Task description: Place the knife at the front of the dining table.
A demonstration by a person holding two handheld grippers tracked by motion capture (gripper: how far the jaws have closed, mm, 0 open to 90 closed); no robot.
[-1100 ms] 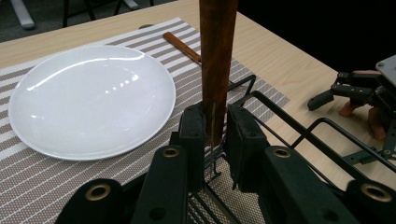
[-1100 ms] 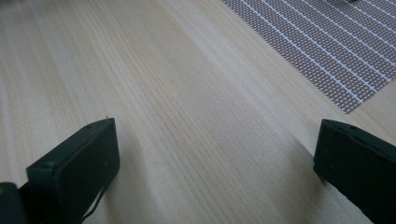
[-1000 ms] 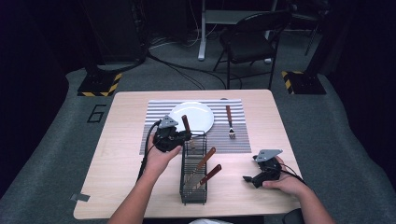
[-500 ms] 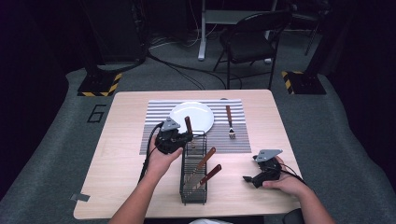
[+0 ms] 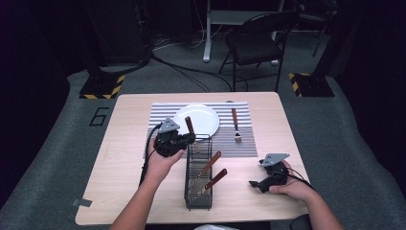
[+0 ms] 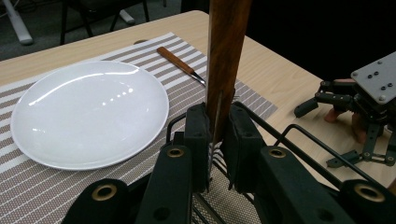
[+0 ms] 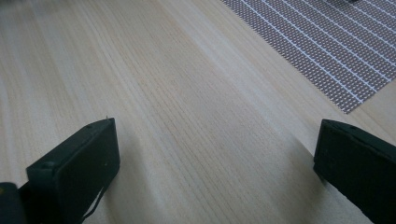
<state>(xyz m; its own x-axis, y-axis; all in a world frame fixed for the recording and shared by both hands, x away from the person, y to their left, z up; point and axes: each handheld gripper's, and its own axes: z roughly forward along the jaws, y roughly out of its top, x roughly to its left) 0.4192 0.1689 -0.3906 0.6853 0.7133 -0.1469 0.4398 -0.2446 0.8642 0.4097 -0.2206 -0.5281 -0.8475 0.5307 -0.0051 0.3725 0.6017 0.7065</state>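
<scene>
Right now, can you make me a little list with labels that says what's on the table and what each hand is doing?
left gripper: shut on a wooden-handled utensil, upright at the wire rack's end
wire rack: two more wooden-handled utensils leaning inside
right gripper: open, holding nothing, low over bare table
striped mat: white plate, fork beside it

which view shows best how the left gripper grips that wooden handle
The left gripper view: the left gripper has both pads clamped on the wooden handle, above the wire caddy. In the high view it's small; the right gripper view looks at bare table.
</scene>
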